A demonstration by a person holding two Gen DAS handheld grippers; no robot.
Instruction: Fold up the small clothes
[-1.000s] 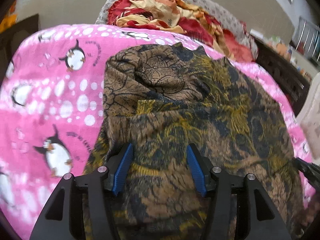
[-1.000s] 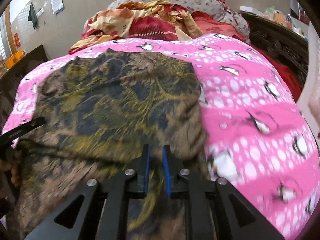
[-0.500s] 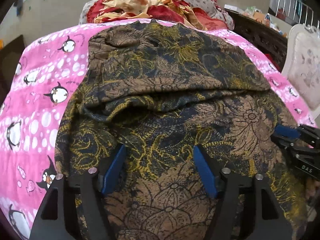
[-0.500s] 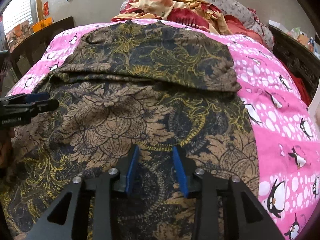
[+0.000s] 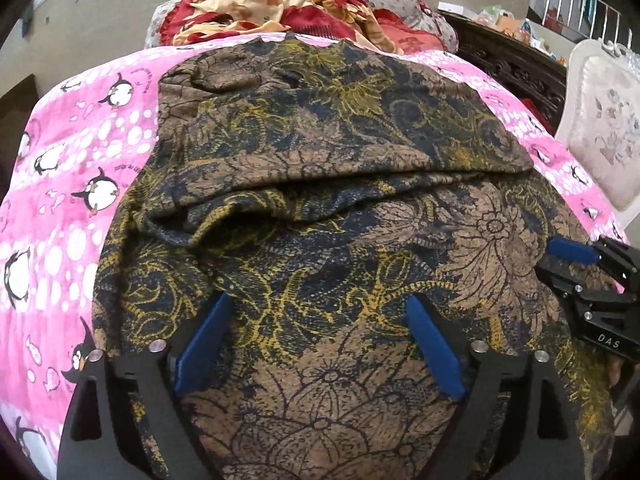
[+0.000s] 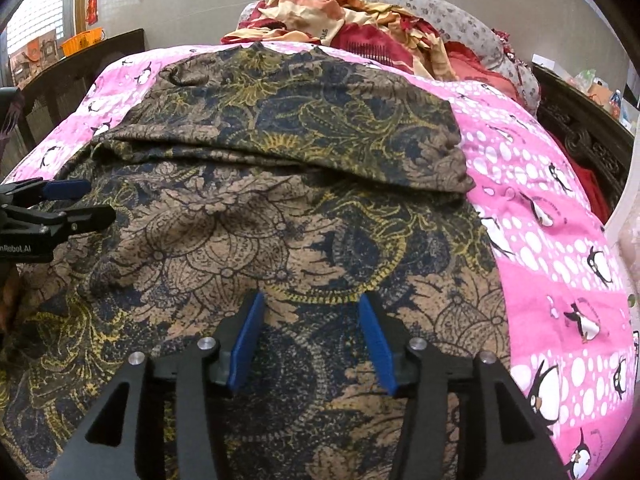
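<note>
A brown, navy and yellow floral garment (image 5: 328,216) (image 6: 280,208) lies on the pink penguin blanket (image 5: 72,184) (image 6: 560,208), its far half folded over toward me with the fold edge across the middle. My left gripper (image 5: 318,304) hovers over the near part of the cloth, jaws opening wide, nothing pinched between its blue pads. My right gripper (image 6: 312,300) stands over the same near part, jaws opening too, pads apart from the fabric. Each gripper shows at the side of the other's view: the right gripper (image 5: 576,264), the left gripper (image 6: 60,204).
A heap of red and cream clothes (image 5: 280,8) (image 6: 340,20) and a grey spotted pillow (image 6: 460,12) lie at the bed's far end. Dark carved wooden furniture (image 5: 516,64) and a pale upholstered chair (image 5: 604,136) stand to the right; a dark bed frame (image 6: 72,68) runs along the left.
Both grippers drew the cloth's edge toward me and laid it down, then the jaws spread apart and let go. The garment now lies folded in two layers.
</note>
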